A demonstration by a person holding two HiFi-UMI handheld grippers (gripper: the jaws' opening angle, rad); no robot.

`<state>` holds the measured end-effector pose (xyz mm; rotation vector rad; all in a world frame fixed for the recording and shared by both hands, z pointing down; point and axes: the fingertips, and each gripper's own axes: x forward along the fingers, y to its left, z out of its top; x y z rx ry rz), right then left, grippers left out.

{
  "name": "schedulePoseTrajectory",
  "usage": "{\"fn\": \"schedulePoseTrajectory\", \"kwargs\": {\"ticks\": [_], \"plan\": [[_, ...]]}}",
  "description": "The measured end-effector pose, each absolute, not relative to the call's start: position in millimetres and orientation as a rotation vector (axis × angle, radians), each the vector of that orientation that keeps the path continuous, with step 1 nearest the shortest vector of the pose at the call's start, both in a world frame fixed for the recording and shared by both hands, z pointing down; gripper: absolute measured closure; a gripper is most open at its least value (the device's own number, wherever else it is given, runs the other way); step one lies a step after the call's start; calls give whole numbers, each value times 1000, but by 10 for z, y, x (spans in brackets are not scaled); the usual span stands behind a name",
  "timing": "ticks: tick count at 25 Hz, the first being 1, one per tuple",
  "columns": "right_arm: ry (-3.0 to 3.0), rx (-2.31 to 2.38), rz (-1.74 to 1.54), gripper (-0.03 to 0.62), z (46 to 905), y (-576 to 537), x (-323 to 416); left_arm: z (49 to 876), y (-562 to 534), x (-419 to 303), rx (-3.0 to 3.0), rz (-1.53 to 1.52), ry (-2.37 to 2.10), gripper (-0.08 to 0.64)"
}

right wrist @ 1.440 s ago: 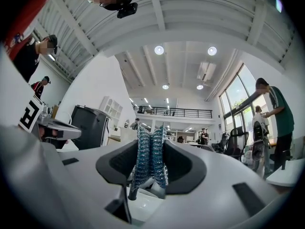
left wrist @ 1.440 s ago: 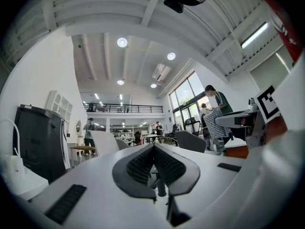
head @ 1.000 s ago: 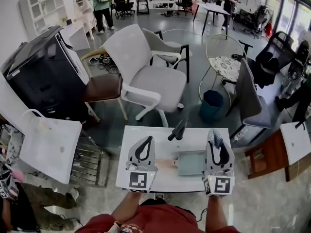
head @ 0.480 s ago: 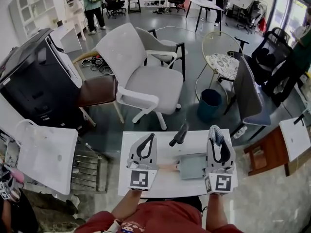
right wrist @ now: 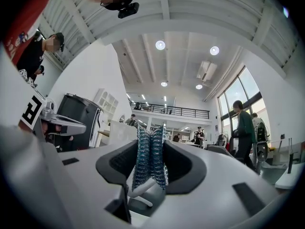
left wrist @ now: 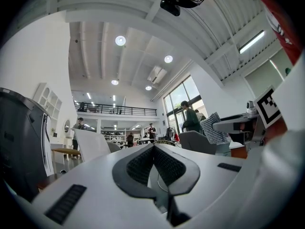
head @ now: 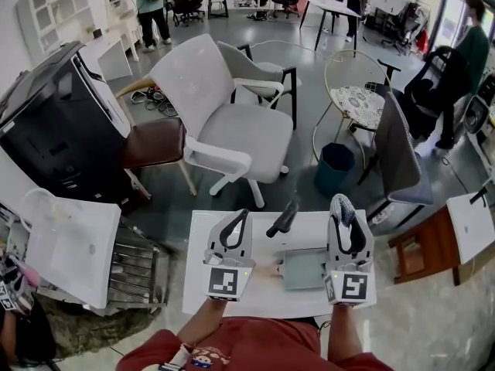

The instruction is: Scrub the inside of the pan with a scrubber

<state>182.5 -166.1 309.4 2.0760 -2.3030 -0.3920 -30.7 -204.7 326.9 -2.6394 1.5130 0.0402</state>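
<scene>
— Left gripper (head: 243,215)?
— Pointed forward, jaws shut tip to tip, nothing between.
— Right gripper (head: 341,207)?
— Alongside, well apart, same heading, jaws clamped on a scrubber (right wrist: 150,154).
— Arms?
— Bare forearms (head: 203,325) stretched ahead, roughly parallel, red sleeves above the elbows.

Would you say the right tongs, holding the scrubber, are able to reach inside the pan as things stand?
Probably yes: the right tongs, shut on the scrubber, hover beside the pan, whose inside looks uncovered; they point away, so they would need tipping down.
</scene>
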Motion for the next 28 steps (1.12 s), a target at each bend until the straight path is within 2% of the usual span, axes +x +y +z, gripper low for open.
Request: {"fn": "schedulePoseTrajectory", "kwargs": {"ticks": [15,28], "plan": [[-2311,2045,-318,416,3314,-1711,1861,3408,-2081,-263,-2640,-22,1511,546],[-2289,1870,-127,417,3968,-1566,1656,3938,-1913,-397,-2700,-152,1534,546]]}}
